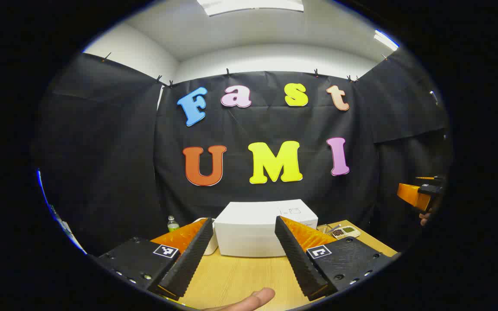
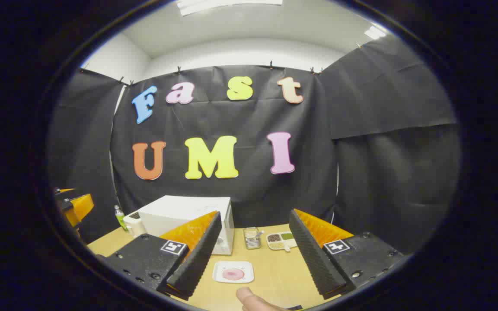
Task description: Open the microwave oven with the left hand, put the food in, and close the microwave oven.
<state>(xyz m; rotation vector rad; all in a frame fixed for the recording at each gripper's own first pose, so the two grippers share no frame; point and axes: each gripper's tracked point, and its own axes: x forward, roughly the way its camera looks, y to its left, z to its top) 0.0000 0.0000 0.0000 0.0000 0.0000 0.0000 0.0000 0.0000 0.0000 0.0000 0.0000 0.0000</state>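
Observation:
A white microwave oven [image 1: 257, 231] stands shut at the back of the wooden table [image 1: 240, 276], straight ahead of my left gripper [image 1: 242, 259], whose fingers are spread wide with nothing between them. In the right gripper view the microwave oven [image 2: 188, 220] sits left of centre. A small white square plate with a pink piece of food [image 2: 233, 272] lies on the table [image 2: 275, 272] in front of it. My right gripper [image 2: 253, 263] hangs open above the table, the plate low between its fingers but apart from them. The other gripper [image 2: 74, 207] shows at the far left edge.
A metal cup with utensils [image 2: 252, 237] and a compartment tray of seasonings [image 2: 281, 240] stand right of the microwave. A green-capped bottle [image 1: 172, 223] and a white appliance [image 2: 133, 223] stand to its left. A fingertip [image 1: 253, 298] shows at the bottom. The right gripper [image 1: 417, 194] shows far right.

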